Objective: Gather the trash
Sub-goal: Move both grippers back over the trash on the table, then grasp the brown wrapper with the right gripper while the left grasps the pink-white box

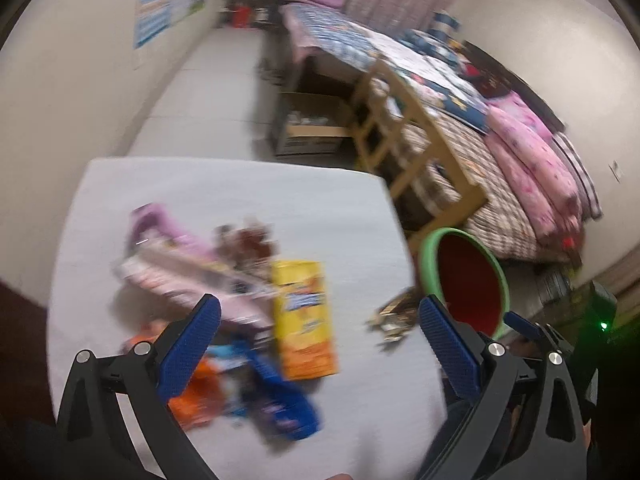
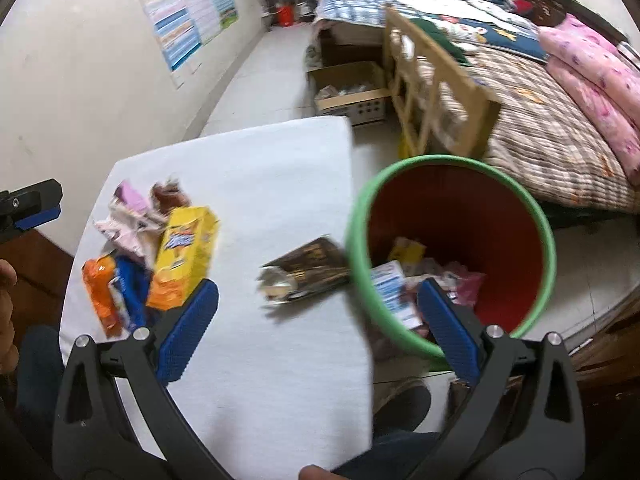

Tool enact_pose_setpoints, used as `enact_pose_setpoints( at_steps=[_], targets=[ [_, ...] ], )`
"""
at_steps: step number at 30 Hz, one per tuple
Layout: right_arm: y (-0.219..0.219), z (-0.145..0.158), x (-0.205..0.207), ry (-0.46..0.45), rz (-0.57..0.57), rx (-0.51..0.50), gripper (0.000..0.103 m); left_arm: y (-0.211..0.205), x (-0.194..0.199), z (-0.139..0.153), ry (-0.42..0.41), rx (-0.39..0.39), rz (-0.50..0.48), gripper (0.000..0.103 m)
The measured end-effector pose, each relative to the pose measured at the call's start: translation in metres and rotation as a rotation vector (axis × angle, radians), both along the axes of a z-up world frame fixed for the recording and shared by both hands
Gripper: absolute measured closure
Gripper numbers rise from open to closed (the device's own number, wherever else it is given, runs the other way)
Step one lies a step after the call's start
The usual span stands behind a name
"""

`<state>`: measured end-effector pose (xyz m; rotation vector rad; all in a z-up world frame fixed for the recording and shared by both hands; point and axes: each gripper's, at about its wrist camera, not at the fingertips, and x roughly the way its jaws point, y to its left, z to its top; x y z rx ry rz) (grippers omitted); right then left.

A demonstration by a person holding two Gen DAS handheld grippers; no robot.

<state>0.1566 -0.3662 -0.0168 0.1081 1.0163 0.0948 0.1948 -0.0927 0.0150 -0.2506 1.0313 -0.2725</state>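
Observation:
A pile of wrappers lies on the white table [image 2: 256, 184]: a yellow-orange box [image 2: 182, 256] [image 1: 304, 320], pink packets [image 2: 132, 224] [image 1: 180, 264], an orange packet [image 2: 100, 292] and a blue packet [image 1: 280, 396]. A dark brown wrapper [image 2: 308, 272] [image 1: 394, 314] lies alone near the table's right edge. Beside that edge stands a red bin with a green rim [image 2: 452, 256] [image 1: 464, 280], holding several wrappers. My left gripper [image 1: 320, 312] hangs open above the pile, nothing between its fingers. My right gripper [image 2: 320, 300] is open over the table's right edge, one finger [image 2: 448, 328] in front of the bin.
A bed with checked and pink covers [image 2: 560, 120] and a wooden footboard [image 2: 432, 92] stands behind the bin. A cardboard box [image 2: 352, 92] sits on the floor beyond the table. A poster [image 2: 188, 16] hangs on the left wall. The person's shoe [image 2: 400, 404] shows below the table.

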Motion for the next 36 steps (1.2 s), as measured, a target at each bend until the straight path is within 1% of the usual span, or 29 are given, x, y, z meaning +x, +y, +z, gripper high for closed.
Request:
enact_pose_setpoints(
  at_steps=[2, 7, 13, 17, 20, 23, 29, 32, 33, 34, 36],
  targets=[
    [0.012, -0.002, 0.0, 0.004, 0.01, 0.0, 0.005, 0.028, -0.003, -0.006, 0.01, -0.002, 0.047, 0.008],
    [0.028, -0.013, 0.0, 0.024, -0.01, 0.011, 0.005, 0.075, -0.008, -0.022, 0.041, -0.007, 0.131, 0.008],
    [0.043, -0.028, 0.0, 0.054, -0.006, -0.005, 0.005, 0.101, -0.007, -0.045, 0.074, -0.027, 0.185, 0.008],
    [0.047, -0.037, 0.005, 0.072, 0.001, -0.026, 0.005, 0.106, -0.001, -0.065, 0.12, -0.061, 0.211, 0.008],
    [0.047, -0.044, 0.01, 0.089, -0.005, -0.023, 0.005, 0.106, 0.007, -0.076, 0.143, -0.086, 0.217, 0.008],
    [0.044, -0.054, 0.015, 0.116, -0.016, 0.007, 0.005, 0.105, 0.013, -0.085, 0.157, -0.093, 0.223, 0.008],
    [0.043, -0.072, 0.029, 0.144, -0.026, -0.007, 0.005, 0.096, 0.03, -0.103, 0.188, -0.1, 0.215, 0.009],
    [0.046, -0.08, 0.04, 0.154, -0.016, -0.036, 0.01, 0.091, 0.038, -0.111, 0.204, -0.1, 0.212, 0.01],
    [0.048, -0.084, 0.044, 0.163, -0.013, -0.043, 0.013, 0.09, 0.04, -0.113, 0.208, -0.098, 0.21, 0.012],
    [0.049, -0.087, 0.046, 0.168, -0.012, -0.051, 0.018, 0.088, 0.043, -0.117, 0.214, -0.095, 0.205, 0.015],
    [0.052, -0.093, 0.052, 0.173, 0.004, -0.099, 0.021, 0.085, 0.047, -0.12, 0.225, -0.093, 0.2, 0.025]
  ],
)
